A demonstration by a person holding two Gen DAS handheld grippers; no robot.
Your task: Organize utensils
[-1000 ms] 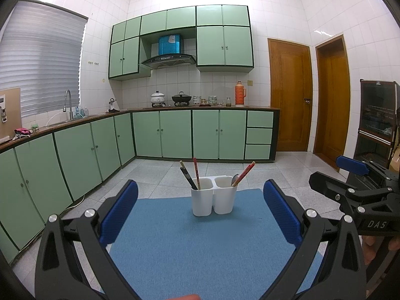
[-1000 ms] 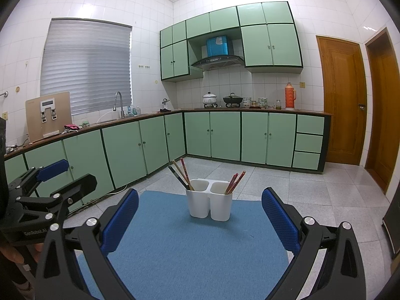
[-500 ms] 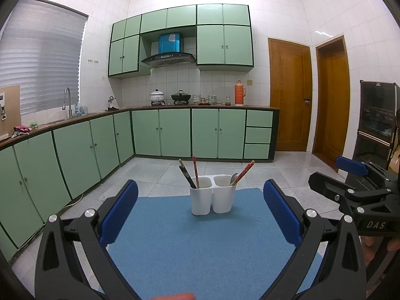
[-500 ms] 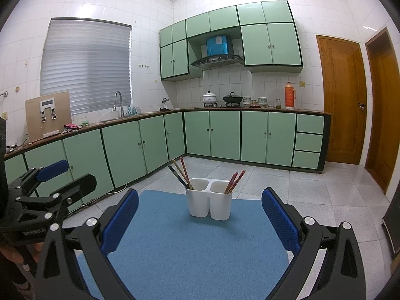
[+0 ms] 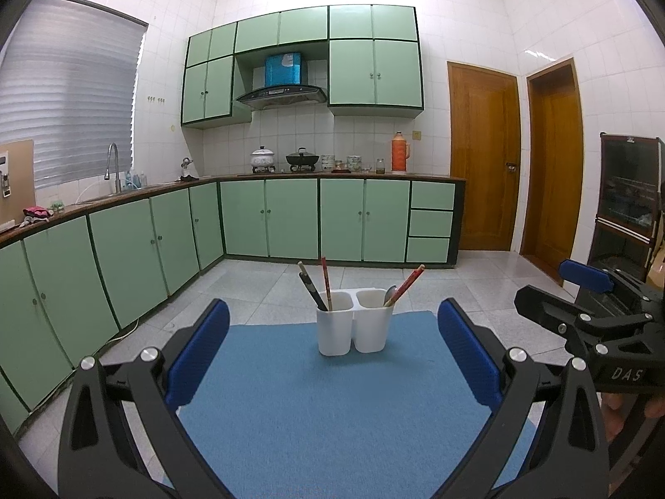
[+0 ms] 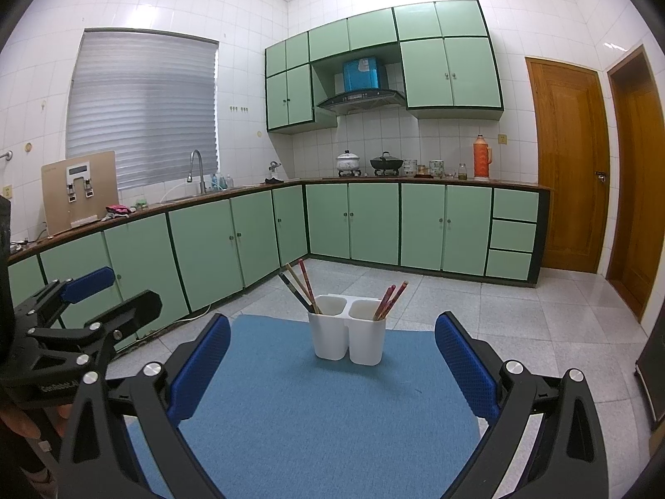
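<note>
In the left wrist view, a white two-compartment utensil holder (image 5: 354, 323) stands upright near the far edge of a blue mat (image 5: 332, 407), centred between the spread blue pads of the left gripper (image 5: 332, 349), whose fingers are wide apart and hold nothing. The holder's left compartment contains a black chopstick (image 5: 311, 287) and a red chopstick (image 5: 326, 280), both leaning left. The right compartment contains a metal spoon (image 5: 390, 293) and red chopsticks (image 5: 409, 279) leaning right. The right gripper (image 5: 582, 287) appears at the right edge, level with the holder and well apart from it; its fingers are also parted and empty. In the right wrist view, the same holder (image 6: 348, 334) sits on the mat (image 6: 324, 411) ahead of the right gripper (image 6: 332, 351), between its open pads. The left compartment shows dark, tan and red sticks (image 6: 300, 287) fanned leftward; the right compartment shows a red bundle (image 6: 390, 298). The left gripper (image 6: 112, 291) is at the left edge, fingers apart.
</note>
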